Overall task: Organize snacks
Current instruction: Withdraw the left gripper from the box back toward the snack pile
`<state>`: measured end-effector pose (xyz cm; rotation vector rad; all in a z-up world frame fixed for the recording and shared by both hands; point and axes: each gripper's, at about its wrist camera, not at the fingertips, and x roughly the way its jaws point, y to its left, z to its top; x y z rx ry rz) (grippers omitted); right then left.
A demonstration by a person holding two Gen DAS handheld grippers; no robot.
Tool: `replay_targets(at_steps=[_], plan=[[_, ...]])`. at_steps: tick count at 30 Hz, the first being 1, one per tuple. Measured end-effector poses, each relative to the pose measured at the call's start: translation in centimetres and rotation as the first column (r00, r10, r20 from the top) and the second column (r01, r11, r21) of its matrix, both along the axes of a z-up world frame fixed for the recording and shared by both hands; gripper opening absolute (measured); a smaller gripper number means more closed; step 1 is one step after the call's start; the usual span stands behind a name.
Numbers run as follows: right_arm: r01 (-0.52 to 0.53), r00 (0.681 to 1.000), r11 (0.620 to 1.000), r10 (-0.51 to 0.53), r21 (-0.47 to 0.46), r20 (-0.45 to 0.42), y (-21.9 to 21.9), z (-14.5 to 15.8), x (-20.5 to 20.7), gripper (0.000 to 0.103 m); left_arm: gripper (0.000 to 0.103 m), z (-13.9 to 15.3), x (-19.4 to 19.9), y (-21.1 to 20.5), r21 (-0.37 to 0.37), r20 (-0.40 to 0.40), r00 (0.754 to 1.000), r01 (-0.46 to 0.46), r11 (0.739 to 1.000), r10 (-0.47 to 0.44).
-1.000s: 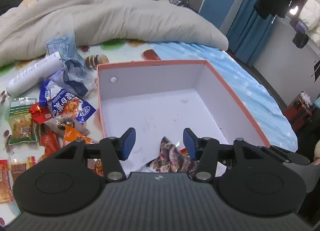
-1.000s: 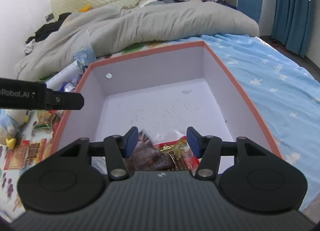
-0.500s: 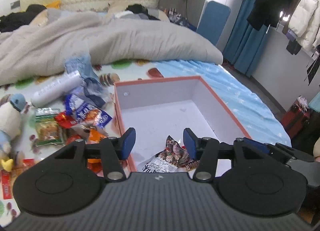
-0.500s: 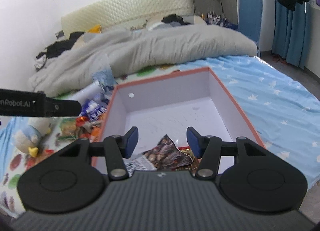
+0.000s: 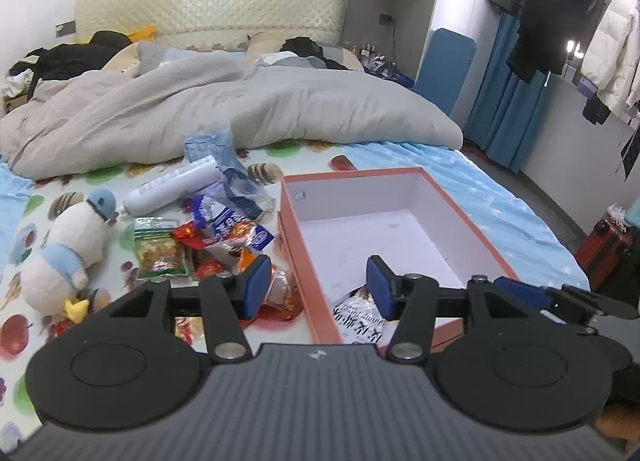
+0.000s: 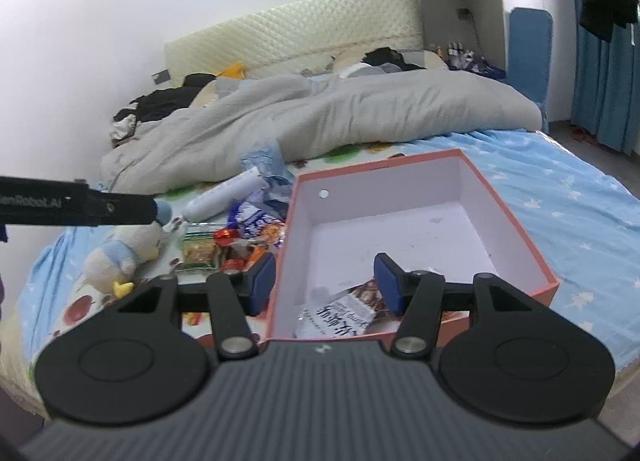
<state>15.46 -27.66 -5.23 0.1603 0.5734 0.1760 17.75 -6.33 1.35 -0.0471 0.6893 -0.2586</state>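
Left gripper (image 5: 318,285) fingers spread, right gripper (image 6: 325,281) fingers spread, box (image 6: 516,221) front wall only in right view

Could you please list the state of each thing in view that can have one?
Left gripper: open, holding nothing.
Right gripper: open, holding nothing.
Box: lidless, packets at its near end.
Snack packets: loose on the bed beside the box.
Plush duck: lying beside the packets.
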Motion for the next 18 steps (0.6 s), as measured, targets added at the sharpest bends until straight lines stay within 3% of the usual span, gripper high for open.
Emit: replay_targets(at_steps=[18], plan=[[-0.106, 0.994, 0.994, 0.107, -0.018, 0.028, 4.3, -0.1, -3.3, 0.057, 0.059, -1.4, -6.6, 6.6, -0.021, -0.011, 0.989, -0.147, 0.989, 0.147]])
